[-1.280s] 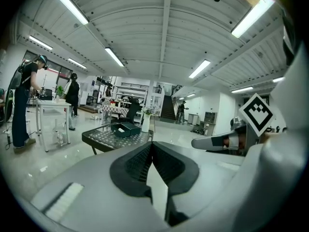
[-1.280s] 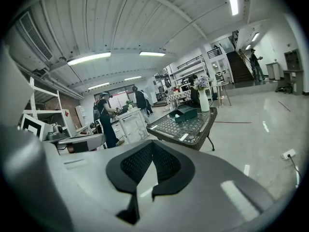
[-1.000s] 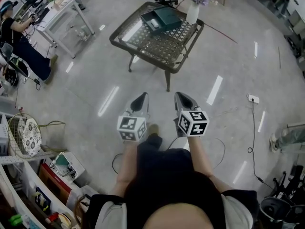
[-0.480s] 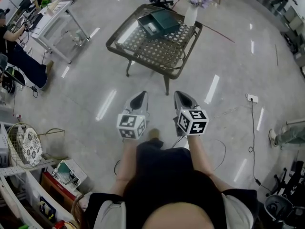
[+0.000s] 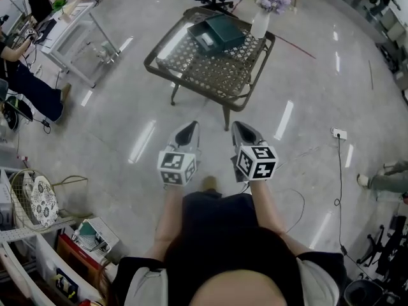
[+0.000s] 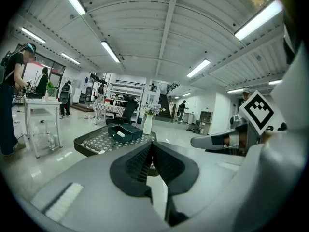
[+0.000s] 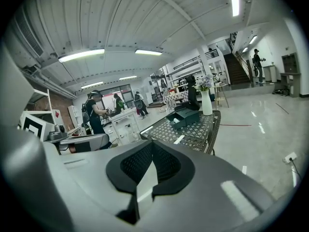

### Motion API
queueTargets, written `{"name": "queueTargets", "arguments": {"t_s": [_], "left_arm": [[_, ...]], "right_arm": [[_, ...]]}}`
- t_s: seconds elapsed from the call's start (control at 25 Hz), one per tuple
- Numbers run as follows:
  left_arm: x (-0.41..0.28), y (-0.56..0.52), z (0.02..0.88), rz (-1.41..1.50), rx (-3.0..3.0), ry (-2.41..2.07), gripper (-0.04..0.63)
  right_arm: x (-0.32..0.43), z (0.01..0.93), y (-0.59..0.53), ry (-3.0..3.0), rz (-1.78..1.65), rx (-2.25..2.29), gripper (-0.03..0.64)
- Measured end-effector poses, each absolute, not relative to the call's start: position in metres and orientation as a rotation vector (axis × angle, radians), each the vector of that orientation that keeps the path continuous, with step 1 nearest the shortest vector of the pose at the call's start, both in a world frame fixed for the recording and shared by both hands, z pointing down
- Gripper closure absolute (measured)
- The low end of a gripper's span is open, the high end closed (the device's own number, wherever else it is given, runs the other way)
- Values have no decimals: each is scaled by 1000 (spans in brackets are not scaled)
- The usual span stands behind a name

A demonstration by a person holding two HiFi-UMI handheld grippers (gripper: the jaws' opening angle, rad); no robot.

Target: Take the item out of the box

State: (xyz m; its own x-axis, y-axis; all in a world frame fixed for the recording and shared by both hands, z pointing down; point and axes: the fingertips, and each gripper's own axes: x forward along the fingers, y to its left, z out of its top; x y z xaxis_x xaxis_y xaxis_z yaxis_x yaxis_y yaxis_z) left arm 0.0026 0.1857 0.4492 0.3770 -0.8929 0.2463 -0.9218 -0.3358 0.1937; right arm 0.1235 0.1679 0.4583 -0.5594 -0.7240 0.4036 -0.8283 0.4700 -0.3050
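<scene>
A lattice-topped table (image 5: 217,75) stands across the floor, with an open dark green box (image 5: 221,29) on it.
A white vase of flowers (image 5: 259,21) stands just beside the box. The left gripper (image 5: 189,129) and right gripper (image 5: 241,128) are side by side, both clenched on nothing and well apart from the table. A pale item (image 5: 204,39) lies inside the box.

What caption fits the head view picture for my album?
Shut left gripper and shut right gripper held out before a table bearing an open green box and a vase of flowers.
</scene>
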Motion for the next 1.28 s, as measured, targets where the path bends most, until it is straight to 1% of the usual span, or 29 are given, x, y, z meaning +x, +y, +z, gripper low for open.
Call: {"name": "queueTargets", "arguments": {"t_s": [0.36,1.28], "left_arm": [[-14,171,456,158,2343,-1588,584],[-21,169,468,151,2316,-1559,584]], "right_arm": [[109,464,153,-2495,713,1347,615],[105,477,155,-2457,761,1355,615]]}}
